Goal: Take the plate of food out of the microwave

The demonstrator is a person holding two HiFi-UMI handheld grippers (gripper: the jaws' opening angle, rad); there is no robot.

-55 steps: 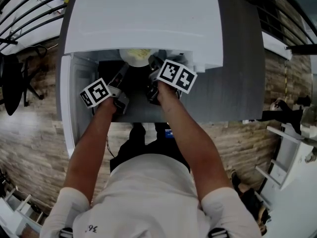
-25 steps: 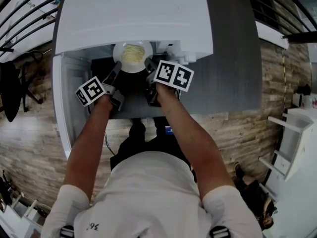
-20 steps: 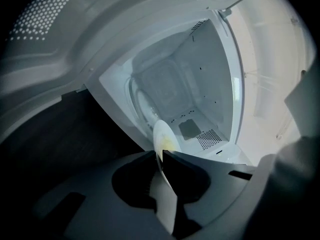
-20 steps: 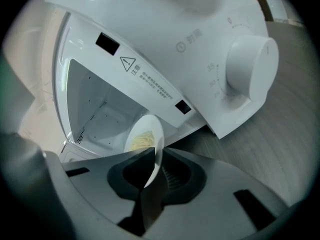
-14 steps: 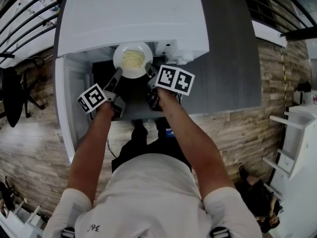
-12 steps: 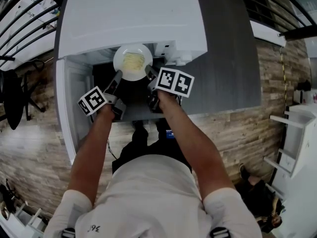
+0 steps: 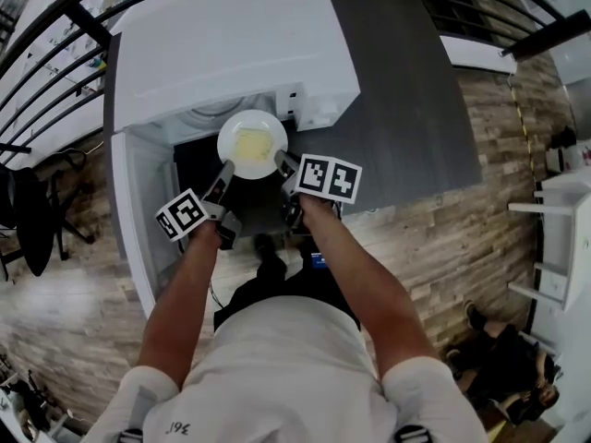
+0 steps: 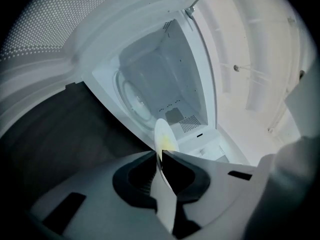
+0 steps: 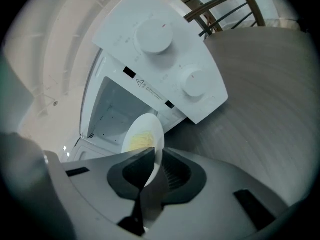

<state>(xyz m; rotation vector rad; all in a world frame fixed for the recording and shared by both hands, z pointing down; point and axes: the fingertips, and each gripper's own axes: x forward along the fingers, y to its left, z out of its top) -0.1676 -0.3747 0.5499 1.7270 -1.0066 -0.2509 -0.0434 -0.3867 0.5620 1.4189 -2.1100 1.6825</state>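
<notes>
A white plate (image 7: 251, 143) with yellow food hangs in front of the open white microwave (image 7: 231, 53), outside its cavity. My left gripper (image 7: 223, 170) grips the plate's left rim and my right gripper (image 7: 282, 162) grips its right rim. In the left gripper view the plate (image 8: 165, 136) stands edge-on between the pads, and the left gripper (image 8: 160, 154) is shut on the rim; its jaws have just been closing further on it. In the right gripper view the right gripper (image 9: 156, 151) pinches the plate (image 9: 142, 134) at its near edge.
The microwave door (image 7: 138, 210) stands open to the left. Its cavity (image 8: 155, 79) holds only the glass turntable (image 8: 132, 96). The control panel with two knobs (image 9: 165, 59) is right of the opening. The grey tabletop (image 7: 406, 109) runs to the right.
The plate has come out of the microwave cavity toward me, with both grippers drawing back together and still holding its rims. More of the plate now shows below the microwave's top.
</notes>
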